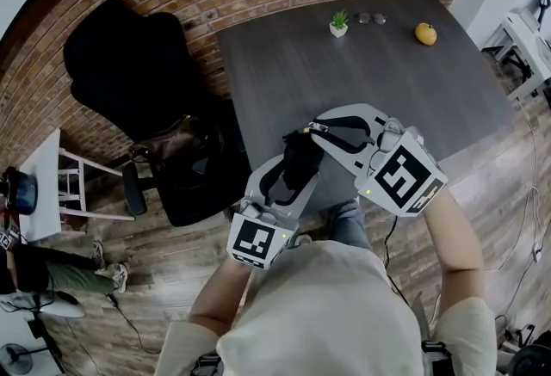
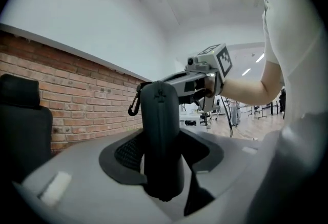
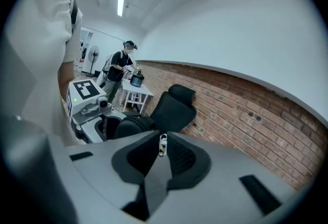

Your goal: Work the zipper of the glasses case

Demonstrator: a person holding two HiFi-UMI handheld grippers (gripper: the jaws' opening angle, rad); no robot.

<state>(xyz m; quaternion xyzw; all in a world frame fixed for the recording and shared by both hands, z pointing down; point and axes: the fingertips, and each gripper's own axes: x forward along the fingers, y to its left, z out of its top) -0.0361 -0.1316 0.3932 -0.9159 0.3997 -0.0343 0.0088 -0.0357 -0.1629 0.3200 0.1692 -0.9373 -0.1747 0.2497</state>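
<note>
1. Left claw (image 2: 163,156) grips the black glasses case (image 2: 160,130). Its two jaws press the case's sides, and the case stands upright between them.
2. Right claw (image 3: 160,159) has its jaws almost together, pinched on the small silver zipper pull (image 3: 162,144) at their tips.
3. Both claws meet in the air in front of the person. In the head view the case sits over the near edge of the dark grey surface (image 1: 362,82), toward its near left corner, and does not rest on it.
4. A black clip (image 2: 134,105) hangs off the top of the case, on the side toward the brick wall.
5. Along the far edge of the surface stand a small potted plant (image 1: 339,24) and a yellow-orange fruit (image 1: 425,33), well apart. A dark item between them is too small to make out.
6. A black office chair (image 1: 129,64) stands on the floor off the left edge of the surface, against the brick wall.
</note>
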